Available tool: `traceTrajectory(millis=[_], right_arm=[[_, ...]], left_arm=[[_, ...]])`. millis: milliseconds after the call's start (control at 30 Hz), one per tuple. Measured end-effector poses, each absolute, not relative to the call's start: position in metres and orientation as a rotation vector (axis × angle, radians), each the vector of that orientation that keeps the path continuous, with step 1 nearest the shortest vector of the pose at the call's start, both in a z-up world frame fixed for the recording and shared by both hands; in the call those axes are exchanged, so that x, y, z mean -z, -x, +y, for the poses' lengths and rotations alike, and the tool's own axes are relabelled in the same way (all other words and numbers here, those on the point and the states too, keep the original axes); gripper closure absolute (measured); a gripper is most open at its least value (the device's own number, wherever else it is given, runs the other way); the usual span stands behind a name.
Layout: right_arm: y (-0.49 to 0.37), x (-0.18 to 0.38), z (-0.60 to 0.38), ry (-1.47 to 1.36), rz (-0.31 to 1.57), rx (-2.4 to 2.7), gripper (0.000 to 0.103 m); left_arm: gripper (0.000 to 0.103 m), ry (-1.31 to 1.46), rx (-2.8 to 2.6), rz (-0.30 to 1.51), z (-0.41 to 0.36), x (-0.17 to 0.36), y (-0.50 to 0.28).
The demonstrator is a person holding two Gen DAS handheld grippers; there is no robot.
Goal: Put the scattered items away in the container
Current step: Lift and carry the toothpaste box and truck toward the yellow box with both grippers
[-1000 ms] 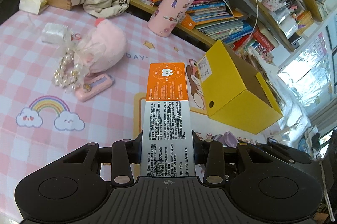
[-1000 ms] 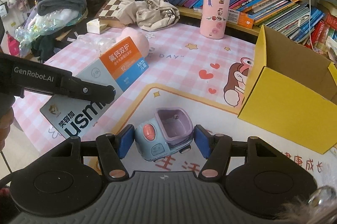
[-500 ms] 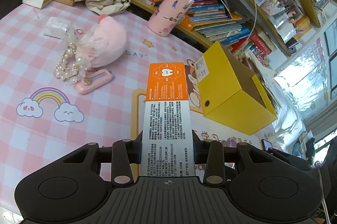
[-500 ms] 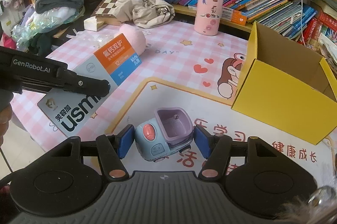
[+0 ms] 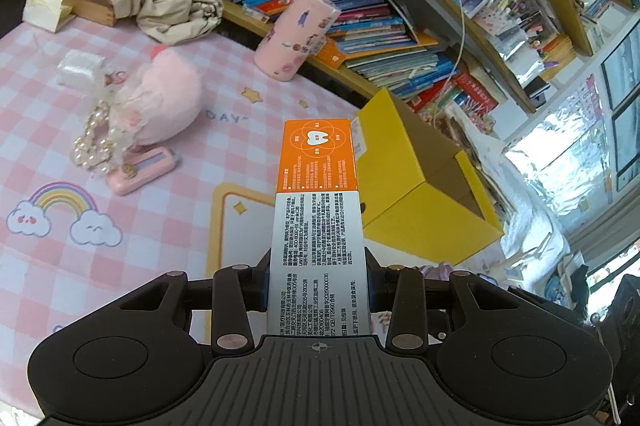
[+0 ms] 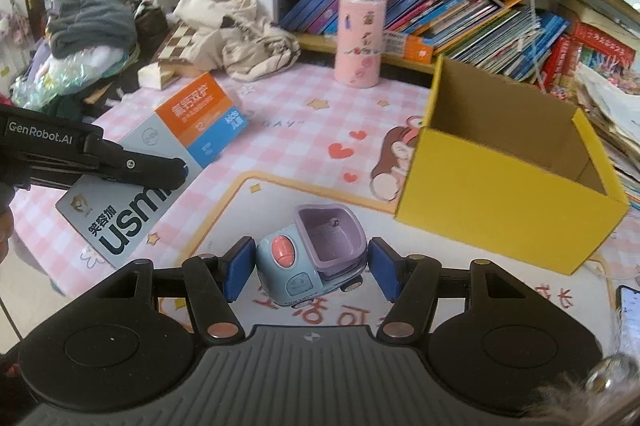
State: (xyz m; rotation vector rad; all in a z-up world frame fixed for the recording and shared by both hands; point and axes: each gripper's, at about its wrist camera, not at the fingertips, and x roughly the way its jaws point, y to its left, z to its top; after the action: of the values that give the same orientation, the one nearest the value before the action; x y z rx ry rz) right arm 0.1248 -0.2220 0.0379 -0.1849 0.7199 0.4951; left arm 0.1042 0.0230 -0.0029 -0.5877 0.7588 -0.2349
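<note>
A: So, what is the left claw (image 5: 318, 290) doing?

B: It is clamped on one long carton (image 5: 318, 209), flat-sided card, orange at the far end and white with fine print near the claw. The carton is lifted off the worktop (image 5: 48, 129), its tip pointing toward the box (image 5: 420, 201).

A: And the box?

B: One, yellow card, square-cornered, open at the top. The right view shows bare brown card inside the box (image 6: 508, 181). It sits on the worktop's right part, books close behind it.

A: The right claw (image 6: 312, 268)?

B: Spread wide, gripping nothing. Its two blue pads (image 6: 239, 268) stand on either side of one small toy car (image 6: 312, 258), smooth plastic, grey-blue with a lilac tub on top. Whether the pads touch it I cannot tell. The car rests on the mat (image 6: 280, 201), near the box's front corner.

A: Anything else loose?

B: In the left view: one pink plush (image 5: 160, 105), a tangle of pearl beads (image 5: 94, 141) against it, one pink clip (image 5: 140, 171) beside those, one pink cylinder (image 5: 296, 33) upright by the shelf. Open mat lies between the carton and the box.
</note>
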Motion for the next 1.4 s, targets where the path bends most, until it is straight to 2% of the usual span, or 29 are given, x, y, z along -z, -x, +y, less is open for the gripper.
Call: traceTrajectory(millis=[800,1400], right_arm=[[-0.154,-0.080,-0.304,0.089,0.586,-0.444,0.043],[-0.250,-0.101,-0.384,0.081,0.532,-0.430,0.043]], left_arm=[[0.065,0.605,0.369,0.662,-0.051,-0.047,-0.154],[0.065,0.592,0.373,0.665,-0.123,-0.056,-0.240]])
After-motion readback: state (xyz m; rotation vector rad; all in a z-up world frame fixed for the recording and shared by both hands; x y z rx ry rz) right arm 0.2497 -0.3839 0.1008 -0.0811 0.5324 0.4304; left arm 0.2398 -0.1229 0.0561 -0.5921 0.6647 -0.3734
